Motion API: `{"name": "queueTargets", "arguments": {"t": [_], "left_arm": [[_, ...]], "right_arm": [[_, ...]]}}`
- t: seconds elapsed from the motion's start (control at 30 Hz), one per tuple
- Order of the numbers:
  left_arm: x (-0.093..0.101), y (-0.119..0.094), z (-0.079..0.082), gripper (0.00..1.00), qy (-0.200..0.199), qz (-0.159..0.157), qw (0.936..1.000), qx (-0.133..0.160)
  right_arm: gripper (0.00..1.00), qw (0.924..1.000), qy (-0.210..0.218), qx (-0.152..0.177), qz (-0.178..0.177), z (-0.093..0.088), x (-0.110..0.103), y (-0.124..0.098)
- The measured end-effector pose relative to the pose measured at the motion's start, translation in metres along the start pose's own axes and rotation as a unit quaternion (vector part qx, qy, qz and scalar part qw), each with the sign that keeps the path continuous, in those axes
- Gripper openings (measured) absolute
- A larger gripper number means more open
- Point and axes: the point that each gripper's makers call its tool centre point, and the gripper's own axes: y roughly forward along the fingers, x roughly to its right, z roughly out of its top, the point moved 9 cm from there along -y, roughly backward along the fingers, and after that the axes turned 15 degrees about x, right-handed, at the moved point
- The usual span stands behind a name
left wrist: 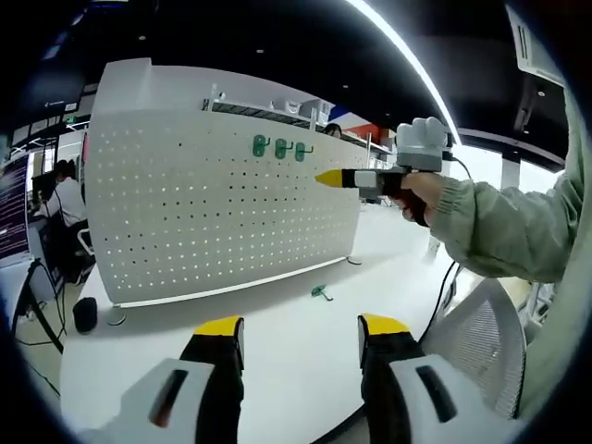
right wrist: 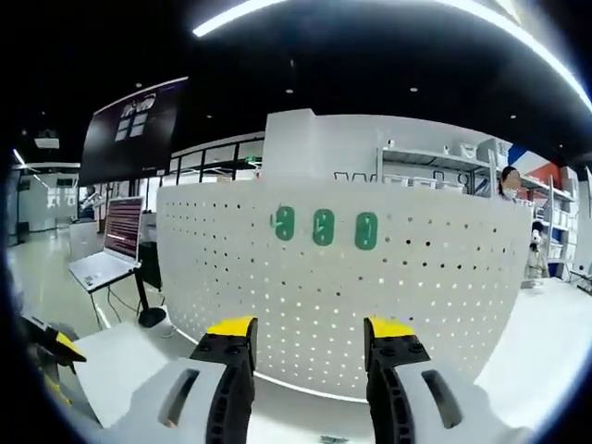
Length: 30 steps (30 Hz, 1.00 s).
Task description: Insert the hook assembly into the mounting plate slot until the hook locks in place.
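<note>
One white pegboard (left wrist: pixel 222 203) stood upright on the white tabletop (left wrist: pixel 277 342). Three green hooks (right wrist: pixel 323 228) hung in a row near its top edge. A fourth green hook (left wrist: pixel 320 292) lay loose on the tabletop just before the board. Left tongs (left wrist: pixel 301 338) apart, empty. Right tongs (right wrist: pixel 312 338) apart, empty, facing the board.

Left gripper view: pegboard (left wrist: pixel 222 199) stands upright on the table (left wrist: pixel 296 342), frame centre-left. Three hooks (left wrist: pixel 279 148) hang in a row on its upper right. One loose hook (left wrist: pixel 320 292) lies on the table before the board, lower centre-right.
</note>
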Motion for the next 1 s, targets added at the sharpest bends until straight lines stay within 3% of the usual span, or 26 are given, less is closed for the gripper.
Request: {"name": "queueTargets", "arguments": {"t": [0.2, 0.6, 0.87, 1.0], "left_arm": [[0.004, 0.001, -0.003, 0.50, -0.006, 0.003, 1.0000, -0.002], [0.008, 0.008, -0.004, 0.50, -0.005, -0.007, 1.0000, -0.003], [0.012, 0.014, -0.004, 0.50, -0.004, -0.019, 0.9998, -0.006], [0.012, 0.017, -0.004, 0.49, -0.004, -0.022, 0.9997, -0.007]], "right_arm": [[0.48, 0.9986, 0.000, -0.048, 0.024, -0.019, -0.008, -0.021], [0.49, 0.9962, -0.006, -0.077, 0.040, -0.032, -0.017, -0.054], [0.49, 0.9909, -0.004, -0.121, 0.058, -0.051, -0.020, -0.082], [0.50, 0.9903, 0.004, -0.127, 0.056, -0.053, -0.021, -0.093]]}}
